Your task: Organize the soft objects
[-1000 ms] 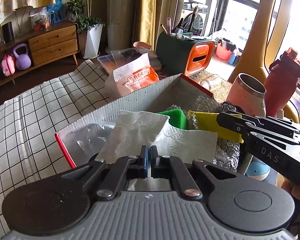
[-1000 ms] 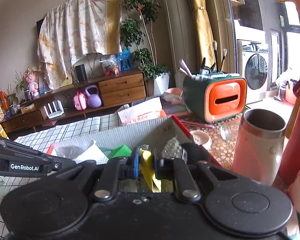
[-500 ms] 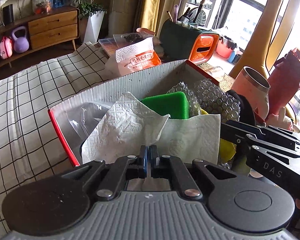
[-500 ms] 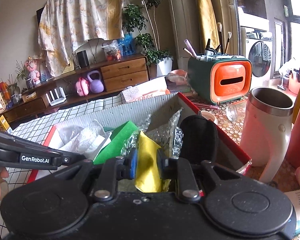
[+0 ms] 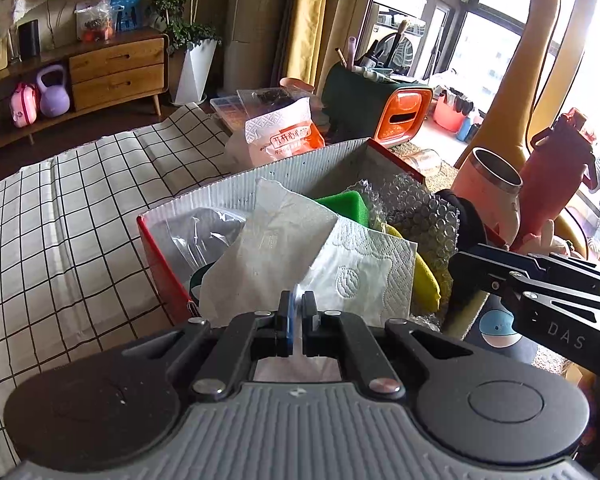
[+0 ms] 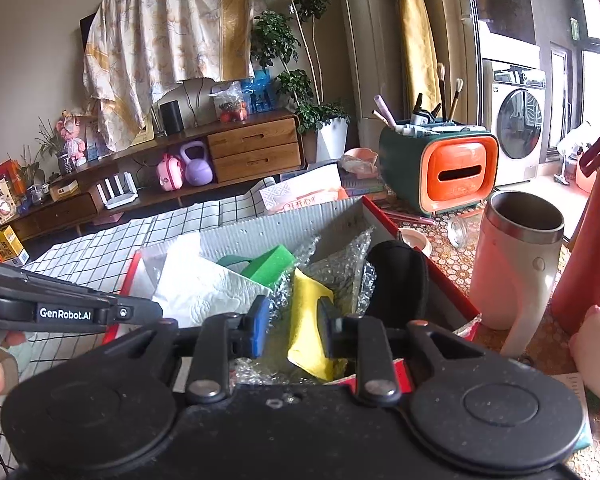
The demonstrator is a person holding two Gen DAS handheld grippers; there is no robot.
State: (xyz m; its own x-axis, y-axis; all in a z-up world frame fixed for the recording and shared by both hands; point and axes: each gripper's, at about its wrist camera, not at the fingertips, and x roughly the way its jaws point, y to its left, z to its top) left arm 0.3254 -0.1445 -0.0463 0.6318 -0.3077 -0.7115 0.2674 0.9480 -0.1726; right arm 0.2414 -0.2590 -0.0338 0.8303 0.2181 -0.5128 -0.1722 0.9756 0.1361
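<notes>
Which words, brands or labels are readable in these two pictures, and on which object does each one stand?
"GenRobot.AI": white print on the side of the left gripper, seen from the right wrist view.
"DAS": grey letters on the side of the right gripper, seen from the left wrist view.
Orange and white snack bag: Chinese characters, too blurred to read.
Yellow carton by the low shelf: print too small to read.

- My left tongs (image 5: 296, 322) have black linkage arms with silver screws, a ribbed grey body, one blue pad.
- My right tongs (image 6: 290, 330) are dusty black, one pad blue; "DAS" marks their side.
- "GenRobot.AI" labels the left ones.
</notes>
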